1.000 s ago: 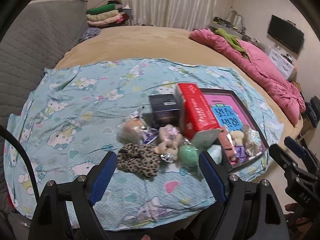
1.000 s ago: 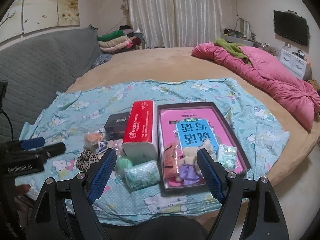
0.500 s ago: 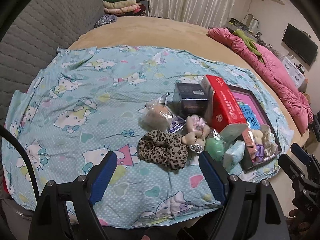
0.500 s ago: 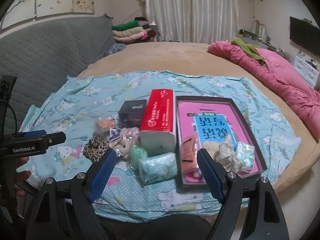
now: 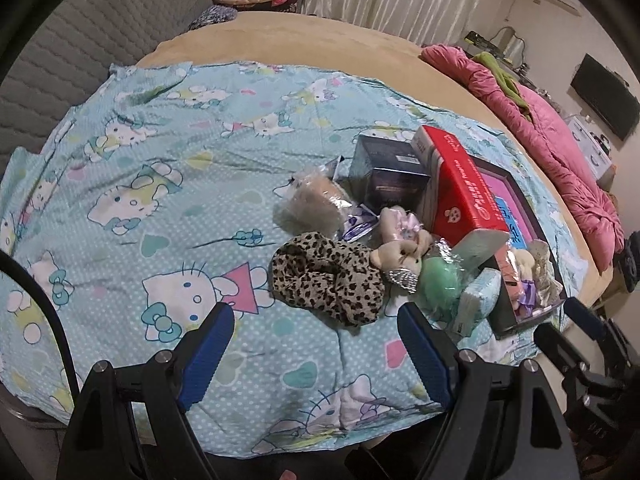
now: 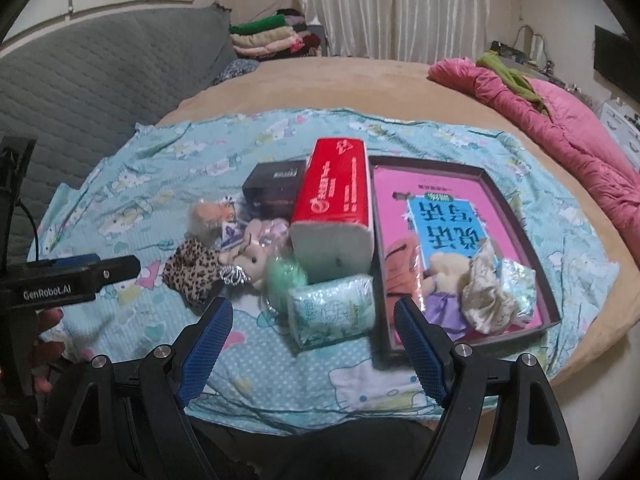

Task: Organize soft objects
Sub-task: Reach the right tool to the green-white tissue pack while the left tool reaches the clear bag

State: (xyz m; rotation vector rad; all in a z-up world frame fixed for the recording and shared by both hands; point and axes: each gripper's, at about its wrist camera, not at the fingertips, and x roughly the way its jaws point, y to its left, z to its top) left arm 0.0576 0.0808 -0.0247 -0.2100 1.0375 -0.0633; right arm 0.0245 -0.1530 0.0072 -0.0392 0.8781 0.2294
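Nearest to us, the left gripper [image 5: 316, 344] hangs with its blue-padded jaws spread wide and nothing between them, above the pale blue cartoon-cat bedsheet [image 5: 132, 184]. The right gripper [image 6: 310, 340] is likewise wide open and empty, poised over the sheet's near edge; a hand [image 6: 46, 344] shows at the left border of the right wrist view.

Just beyond the left gripper lies a leopard-print fabric scrunchie [image 5: 326, 278], touching a small beige plush toy [image 5: 394, 254] (its silver bow is blurred). A mint-green soft ball [image 5: 440, 284] sits beside that, partly tucked behind the toy. In front of the right gripper rests a green-patterned pocket tissue pack [image 6: 332, 310], against the white end of a long red-wrapped tissue brick [image 6: 334, 196] that stands between the loose pile and the tray.

To the right, a dark-rimmed shallow tray [image 6: 516, 208] with a pink printed base holds an orange cloth [image 6: 402, 270], a plush doll in a purple dress [image 6: 442, 292], a cream lace scrunchie [image 6: 486, 294] and a crinkly pale packet [image 6: 518, 280]; these overlap, so we cannot separate their edges.

Further back, a bagged tan plush [image 5: 316, 204] lies blurred in clear wrap, beside a dark glossy square box [image 5: 394, 182] half hidden by the red brick. Beyond lie the tan round bed [image 6: 340, 80] and a rumpled pink quilt [image 6: 560, 120].
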